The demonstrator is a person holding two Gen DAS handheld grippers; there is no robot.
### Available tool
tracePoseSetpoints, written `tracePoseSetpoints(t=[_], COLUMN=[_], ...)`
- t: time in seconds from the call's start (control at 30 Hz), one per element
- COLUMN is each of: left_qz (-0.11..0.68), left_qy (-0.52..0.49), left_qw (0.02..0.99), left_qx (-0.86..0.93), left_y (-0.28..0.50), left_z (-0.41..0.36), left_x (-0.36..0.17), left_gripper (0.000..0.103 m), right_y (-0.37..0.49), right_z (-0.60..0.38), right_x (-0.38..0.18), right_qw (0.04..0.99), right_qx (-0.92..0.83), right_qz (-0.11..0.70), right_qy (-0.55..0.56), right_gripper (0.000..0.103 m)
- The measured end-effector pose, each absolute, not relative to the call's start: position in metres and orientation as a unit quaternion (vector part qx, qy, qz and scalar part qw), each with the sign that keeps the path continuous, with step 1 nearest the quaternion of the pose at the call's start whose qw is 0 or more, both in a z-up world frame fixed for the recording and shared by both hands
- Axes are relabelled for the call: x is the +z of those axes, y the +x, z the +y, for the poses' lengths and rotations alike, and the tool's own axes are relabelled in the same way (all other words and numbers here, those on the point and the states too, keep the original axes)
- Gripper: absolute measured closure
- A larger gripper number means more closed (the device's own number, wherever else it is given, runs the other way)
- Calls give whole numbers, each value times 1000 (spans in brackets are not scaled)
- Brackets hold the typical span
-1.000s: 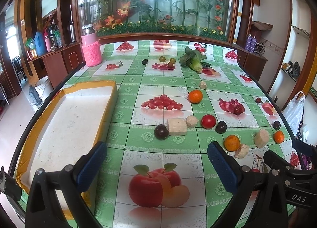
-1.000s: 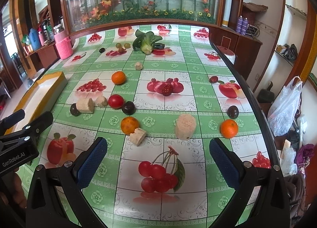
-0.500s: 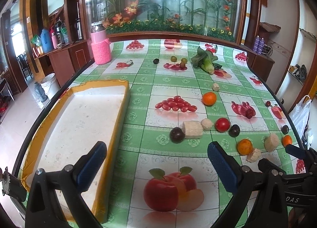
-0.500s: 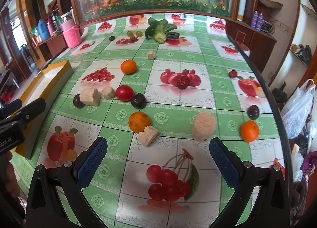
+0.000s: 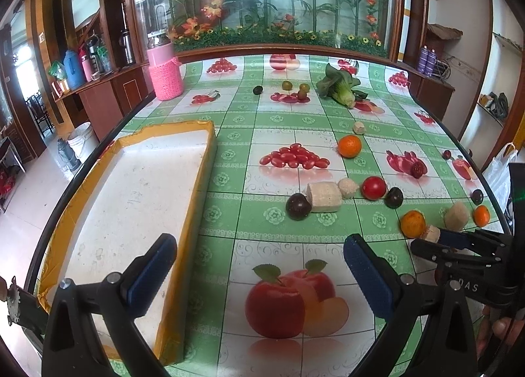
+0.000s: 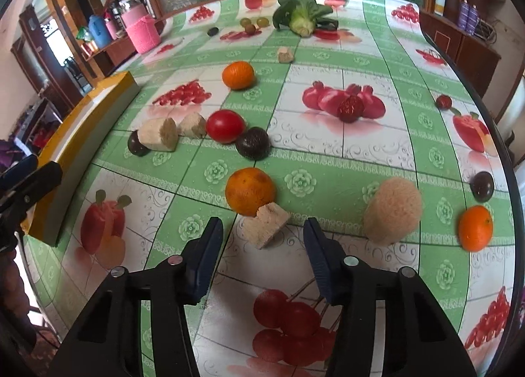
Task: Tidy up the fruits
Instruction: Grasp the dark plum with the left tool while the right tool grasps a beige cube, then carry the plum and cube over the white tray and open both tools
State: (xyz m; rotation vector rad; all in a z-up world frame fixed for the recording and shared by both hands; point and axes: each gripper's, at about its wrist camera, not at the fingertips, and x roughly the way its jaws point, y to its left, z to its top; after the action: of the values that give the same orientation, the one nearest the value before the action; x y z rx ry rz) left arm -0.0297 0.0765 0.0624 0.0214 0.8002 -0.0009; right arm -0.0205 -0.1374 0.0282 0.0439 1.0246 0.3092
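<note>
right gripper [image 6: 262, 246] fingers part-open, straddling pale chunk [image 6: 265, 225] touching orange [image 6: 250, 191] on worktop [image 6: 328, 154] | left gripper [image 5: 259, 268] fingers wide, holding nothing, beside tray [image 5: 183, 246] | chunk likely light, stiff, crumbly: pinch flat sides

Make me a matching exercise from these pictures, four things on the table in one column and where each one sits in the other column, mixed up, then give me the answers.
Things:
1. leafy green vegetable
2. yellow-rimmed tray
3. beige chunk
4. red tomato

Places:
A. along the left edge of the table
B. just ahead of the open right gripper, touching an orange
C. at the far end of the table, beside small green fruits
D. mid-table, next to a dark round fruit

Pairs: 1-C, 2-A, 3-B, 4-D
</note>
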Motion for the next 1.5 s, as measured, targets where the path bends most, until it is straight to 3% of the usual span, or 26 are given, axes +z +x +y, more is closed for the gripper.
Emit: tracePoseSetpoints(t=[0.07, 0.47, 0.57, 0.63, 0.87, 0.9, 0.93, 1.07, 1.13, 1.3, 1.43, 1.5], left_qz=[396, 442, 458, 477, 525, 530, 520, 501, 487, 486, 503, 504], left_qy=[13, 15, 34, 48, 44, 40, 49, 74, 77, 99, 90, 98], left_qw=[918, 895, 887, 876, 845, 842, 848, 854, 857, 856, 849, 849], left_qx=[-4, -55, -52, -56, -89, -92, -89, -121, -150, -146, -134, -124], left_y=[-28, 12, 33, 44, 69, 71, 71, 60, 47, 41, 51, 53], left_z=[74, 45, 42, 42, 36, 36, 34, 21, 19, 19, 24, 24], left_x=[60, 51, 43, 34, 12, 9, 11, 24, 35, 33, 23, 18], left_gripper=[0, 2, 10, 21, 28, 35, 49, 60, 72, 71, 50, 50], right_y=[-20, -40, -43, -46, -49, -49, -49, -48, -47, -46, -45, -44], right_z=[-137, -156, -161, -163, -164, -164, -164, -166, -168, -169, -166, -165], right_x=[28, 42, 39, 37, 37, 36, 36, 34, 32, 30, 30, 30], right_qw=[859, 869, 866, 866, 866, 865, 865, 862, 860, 857, 856, 856], right_qx=[155, 156, 157, 158, 172, 174, 176, 181, 182, 187, 193, 194], right_qz=[488, 469, 473, 473, 469, 469, 470, 472, 475, 479, 479, 479], right_qy=[18, 23, 29, 30, 24, 23, 22, 25, 29, 29, 23, 19], right_gripper=[76, 76, 76, 76, 75, 75, 75, 75, 75, 75, 75, 75])
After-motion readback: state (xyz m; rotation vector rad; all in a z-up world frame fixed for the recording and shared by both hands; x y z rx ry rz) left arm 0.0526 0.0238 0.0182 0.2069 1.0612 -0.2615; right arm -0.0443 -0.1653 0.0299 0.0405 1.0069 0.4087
